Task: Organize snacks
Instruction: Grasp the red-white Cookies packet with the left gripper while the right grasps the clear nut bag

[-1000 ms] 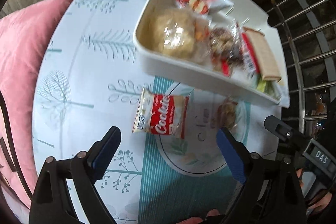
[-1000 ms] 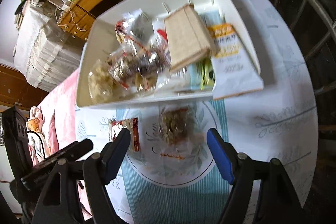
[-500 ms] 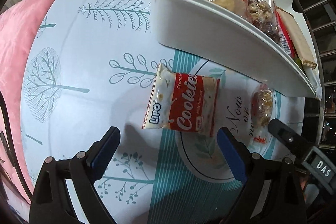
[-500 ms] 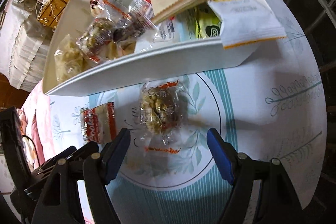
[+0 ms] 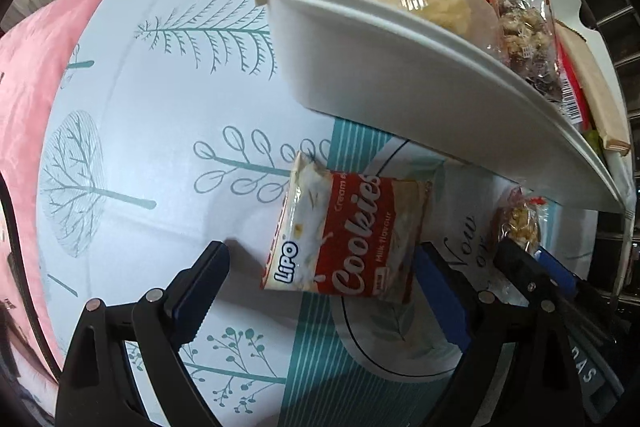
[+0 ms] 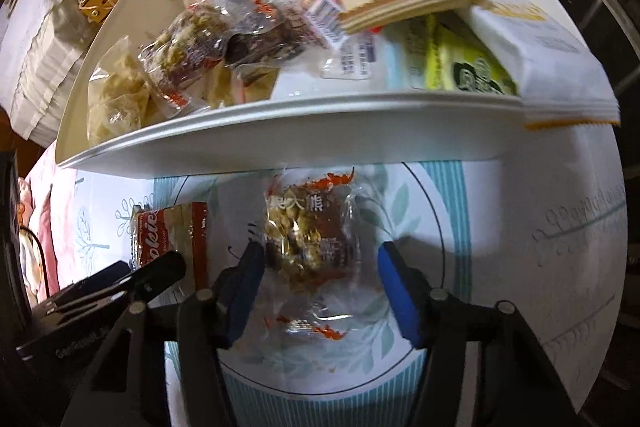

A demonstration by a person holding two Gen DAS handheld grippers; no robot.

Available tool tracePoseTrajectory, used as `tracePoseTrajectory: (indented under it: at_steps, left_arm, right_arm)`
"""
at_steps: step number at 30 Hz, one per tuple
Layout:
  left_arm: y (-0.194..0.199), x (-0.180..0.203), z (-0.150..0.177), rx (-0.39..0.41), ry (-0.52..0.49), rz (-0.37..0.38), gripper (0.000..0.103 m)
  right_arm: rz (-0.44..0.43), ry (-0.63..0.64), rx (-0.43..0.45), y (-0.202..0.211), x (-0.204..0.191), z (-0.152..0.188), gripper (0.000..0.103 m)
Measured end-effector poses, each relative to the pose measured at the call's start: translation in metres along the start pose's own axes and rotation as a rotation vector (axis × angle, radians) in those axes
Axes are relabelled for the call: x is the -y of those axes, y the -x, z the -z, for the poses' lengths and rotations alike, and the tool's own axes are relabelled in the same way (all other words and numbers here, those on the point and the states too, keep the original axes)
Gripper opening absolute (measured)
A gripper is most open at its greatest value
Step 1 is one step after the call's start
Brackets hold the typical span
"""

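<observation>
- The cookie packet [image 5: 344, 239] is lying flat on the tabletop [image 5: 168, 99], just in front of the white bin [image 5: 400, 83] and between the spread fingers of the left gripper [image 5: 320, 291], which are holding nothing.
- The clear-wrapped nut snack [image 6: 308, 239] is lying on the round printed motif [image 6: 448, 211], between the parted fingers of the right gripper [image 6: 320, 287], also holding nothing.
- Risk: both wrappers are looking thin and slick, so fingers closing too high are likely pinching only a crinkled edge, letting the pack slide out or skid across the cloth.
- Risk: the two grippers are sitting just beside each other, the right one's finger showing at the left view's edge; closing or lifting together is risking a bump.
- Risk: the bin is looking crowded, and a white pouch [image 6: 560, 75] is already hanging over its rim, so another drop-in could be pushing it off.
- Count: two loose snacks are waiting on the tabletop; one bin; two grippers. The packs inside the bin are overlapping, so I cannot tell their exact number, though several are showing.
</observation>
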State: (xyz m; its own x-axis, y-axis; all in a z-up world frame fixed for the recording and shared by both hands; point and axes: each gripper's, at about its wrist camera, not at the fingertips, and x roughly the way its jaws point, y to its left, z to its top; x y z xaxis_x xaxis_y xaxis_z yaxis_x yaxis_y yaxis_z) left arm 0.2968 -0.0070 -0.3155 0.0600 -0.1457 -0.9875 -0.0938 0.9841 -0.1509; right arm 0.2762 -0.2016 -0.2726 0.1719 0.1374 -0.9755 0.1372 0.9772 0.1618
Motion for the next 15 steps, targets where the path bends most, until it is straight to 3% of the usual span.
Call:
tracePoseTrajectory:
  at_steps: [5,7,9,15]
  left_arm:
    - [-0.004,0.008,-0.004,0.008,0.002,-0.049,0.085]
    - [0.0,0.01,-0.003,0.023,0.0,-0.059,0.077]
    - [0.005,0.011,-0.005,0.053,0.002,-0.059,0.061]
    - [0.012,0.003,-0.011,0.071,-0.002,-0.054,0.053]
  right_arm:
    - [-0.012,0.04,0.002,-0.004,-0.015,0.0,0.046]
    - [-0.013,0.049,0.002,-0.005,-0.019,0.001,0.046]
    - [-0.023,0.049,0.004,-0.006,-0.021,0.001,0.044]
    - [-0.043,0.078,0.013,0.005,-0.016,0.0,0.037]
